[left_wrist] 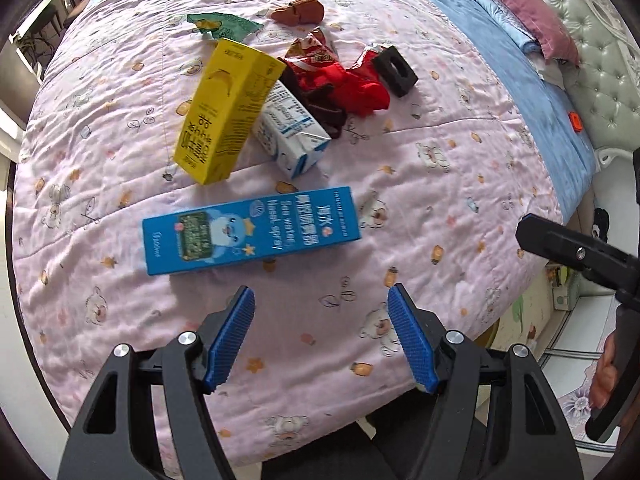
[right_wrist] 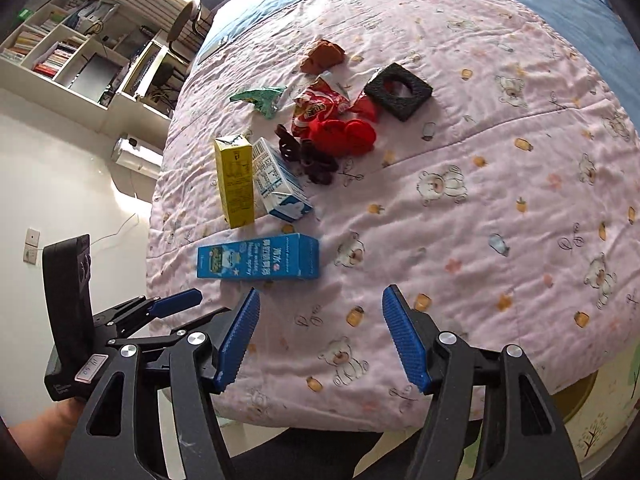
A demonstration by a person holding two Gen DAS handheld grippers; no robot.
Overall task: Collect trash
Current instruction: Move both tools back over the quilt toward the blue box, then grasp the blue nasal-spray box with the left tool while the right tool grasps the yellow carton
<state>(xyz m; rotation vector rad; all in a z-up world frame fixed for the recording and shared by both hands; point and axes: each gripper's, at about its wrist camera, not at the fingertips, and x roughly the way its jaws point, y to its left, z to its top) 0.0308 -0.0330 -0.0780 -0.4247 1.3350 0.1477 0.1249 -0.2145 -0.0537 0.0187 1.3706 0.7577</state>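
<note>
Trash scattered on a pink quilt, both grippers empty above it

Trash lies in a loose cluster on the pink bear-print quilt (left_wrist: 420,184) of a bed. From the left wrist view, the left gripper (left_wrist: 321,336) hangs over the near part of the quilt with its jaws released and nothing between the blue pads. Just beyond them lies a blue nasal-spray box (left_wrist: 252,230), flat on its side. Farther off, a yellow carton (left_wrist: 224,112) leans against a white-and-blue carton (left_wrist: 292,132), with dark brown pieces (left_wrist: 320,104) and red wrappers (left_wrist: 344,80) behind. A black foam square (left_wrist: 396,70) touches the red heap, a green wrapper (left_wrist: 224,24) and a brown lump (left_wrist: 300,12) lie farthest away. This view alone shows the padded headboard (left_wrist: 600,80), the pillows (left_wrist: 528,8) and a small orange thing (left_wrist: 575,120) on the blue sheet (too small to identify). The right gripper's finger (left_wrist: 560,244) juts in at the right edge.

From the right wrist view, the right gripper (right_wrist: 321,336) also stands released and empty over the quilt. The spray box (right_wrist: 258,258) sits just beyond its left pad, the yellow carton (right_wrist: 235,182) and white carton (right_wrist: 280,184) side by side behind it. Only here do the bookshelves (right_wrist: 60,48), a chair (right_wrist: 188,16) and the white floor appear, along with the left gripper (right_wrist: 176,304) seen from the side at lower left, a hand (right_wrist: 48,424) beneath it.
</note>
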